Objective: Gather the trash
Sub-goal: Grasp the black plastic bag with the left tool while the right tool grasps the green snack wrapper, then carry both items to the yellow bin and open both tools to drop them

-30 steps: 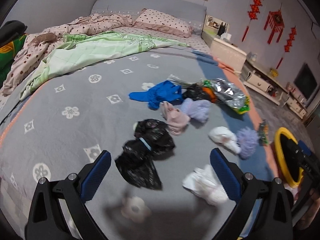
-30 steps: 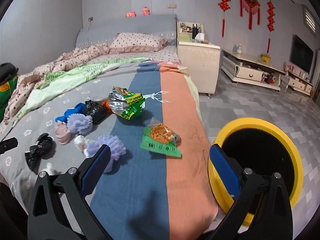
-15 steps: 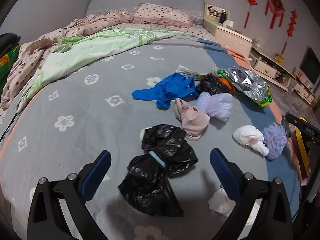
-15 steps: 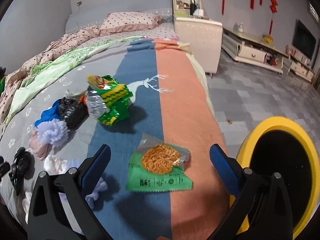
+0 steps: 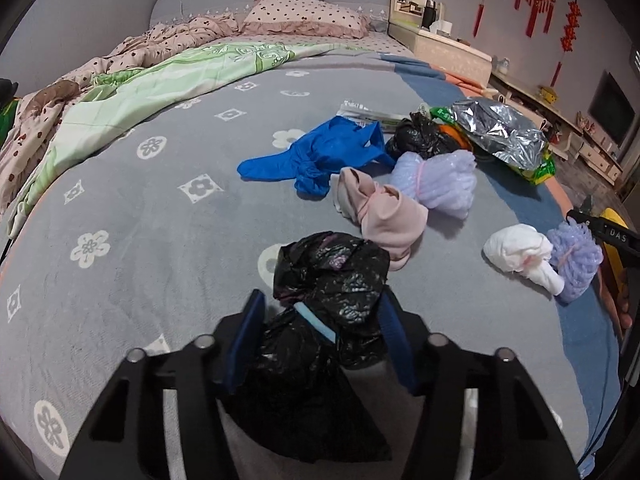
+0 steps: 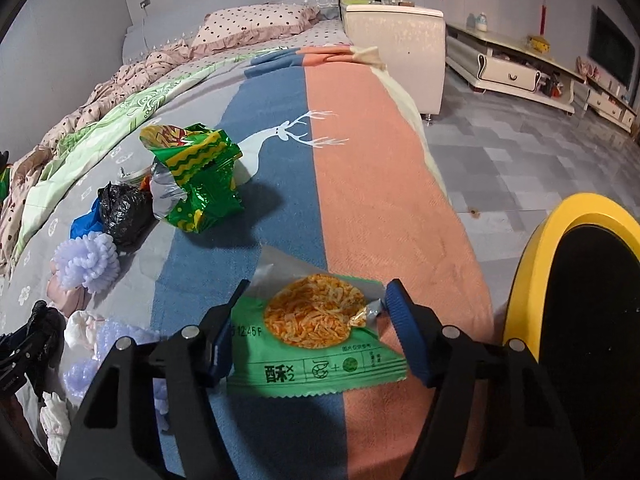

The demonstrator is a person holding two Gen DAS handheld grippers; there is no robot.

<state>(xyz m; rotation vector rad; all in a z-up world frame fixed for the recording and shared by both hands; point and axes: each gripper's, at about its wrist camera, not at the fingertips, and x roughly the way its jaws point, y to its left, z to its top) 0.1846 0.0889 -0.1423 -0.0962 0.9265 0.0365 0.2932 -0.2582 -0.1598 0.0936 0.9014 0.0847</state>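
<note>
On the grey bedspread (image 5: 160,240), left gripper (image 5: 320,322) closing around crumpled black plastic bag (image 5: 332,276) — pads at its sides. Right gripper (image 6: 316,312) closing astride green snack packet (image 6: 316,344) — beside yellow bin (image 6: 532,264).

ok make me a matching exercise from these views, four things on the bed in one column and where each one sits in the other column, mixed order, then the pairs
Things
1. black plastic bag
2. green snack packet
3. foil chip bag
4. blue cloth

Places
A. on the blue stripe near the white deer print
B. between the left gripper's closing jaws
C. on the grey blanket beside the small black bundle
D. between the right gripper's closing jaws, straddling the blue and orange stripes

Pairs: 1-B, 2-D, 3-A, 4-C
</note>
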